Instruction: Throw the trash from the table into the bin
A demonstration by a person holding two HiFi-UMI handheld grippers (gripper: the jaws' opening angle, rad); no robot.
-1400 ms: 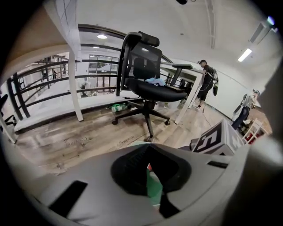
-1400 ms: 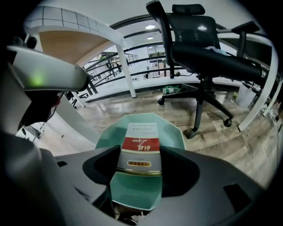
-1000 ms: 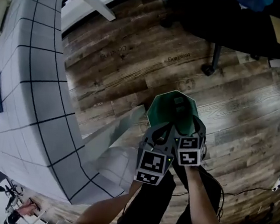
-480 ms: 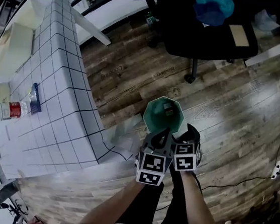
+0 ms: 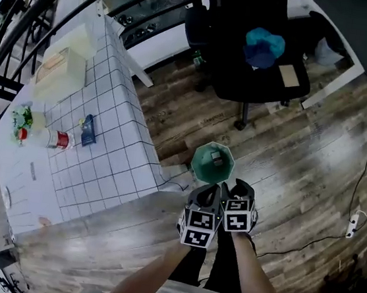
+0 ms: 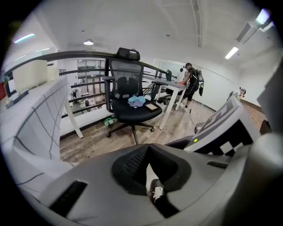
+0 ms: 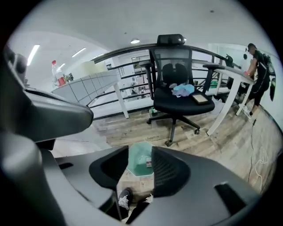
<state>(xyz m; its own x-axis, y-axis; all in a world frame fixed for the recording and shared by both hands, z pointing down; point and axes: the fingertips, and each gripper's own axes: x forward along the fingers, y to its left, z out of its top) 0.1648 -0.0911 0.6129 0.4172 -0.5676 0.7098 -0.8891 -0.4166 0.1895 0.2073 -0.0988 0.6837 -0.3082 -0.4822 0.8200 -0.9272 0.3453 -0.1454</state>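
The green bin [image 5: 202, 168] stands on the wood floor beside the table, with a small dark piece of trash [image 5: 216, 157] lying in it. Both grippers hang side by side just in front of the bin and well above it. My left gripper [image 5: 210, 191] is shut, its pads meeting at the tips [image 6: 149, 150] with nothing between them. My right gripper [image 5: 238, 186] is open; its jaws have just been closing and hold nothing. Through its gap [image 7: 140, 150] I see the bin [image 7: 138, 170] far below. On the table lie a blue packet [image 5: 89, 130] and a red-labelled bottle [image 5: 52, 138].
The white gridded table [image 5: 111, 167] runs along the left, with a pale box [image 5: 60, 68] at its far end. A black office chair [image 5: 259, 72] with a blue cloth [image 5: 264, 43] stands beyond the bin. A cable and power strip [image 5: 352, 221] lie at right. A person [image 6: 192, 81] stands far back.
Both grippers and the head camera have risen, so the bin looks smaller and farther below. The table top with its bottle, packet and box has come into view.
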